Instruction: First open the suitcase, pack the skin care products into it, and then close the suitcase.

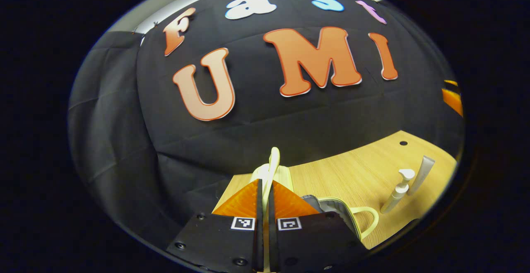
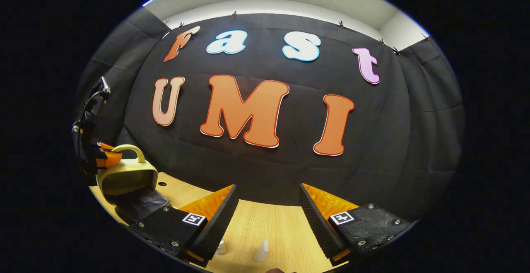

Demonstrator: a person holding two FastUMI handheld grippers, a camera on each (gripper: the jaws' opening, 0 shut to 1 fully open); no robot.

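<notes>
The cream suitcase (image 2: 128, 177) stands open at the table's left end, its lid raised over a dark lining (image 2: 143, 204). My left gripper (image 1: 265, 184) is shut on the lid's cream handle (image 1: 274, 159), which runs up between its fingers; it also shows as the left gripper (image 2: 101, 157) at the lid's top. The suitcase base (image 1: 331, 206) with a loop handle (image 1: 369, 219) lies just right of the fingers. A white pump bottle (image 1: 399, 190) and a pale tube (image 1: 423, 172) stand on the table. My right gripper (image 2: 267, 208) hangs open above the tube tip (image 2: 261, 251) and a bottle top (image 2: 221, 247).
The wooden table (image 1: 352, 169) runs right from the suitcase, with a small dark hole (image 1: 403, 143) near its back edge. The black cloth wall closes off the back and both sides.
</notes>
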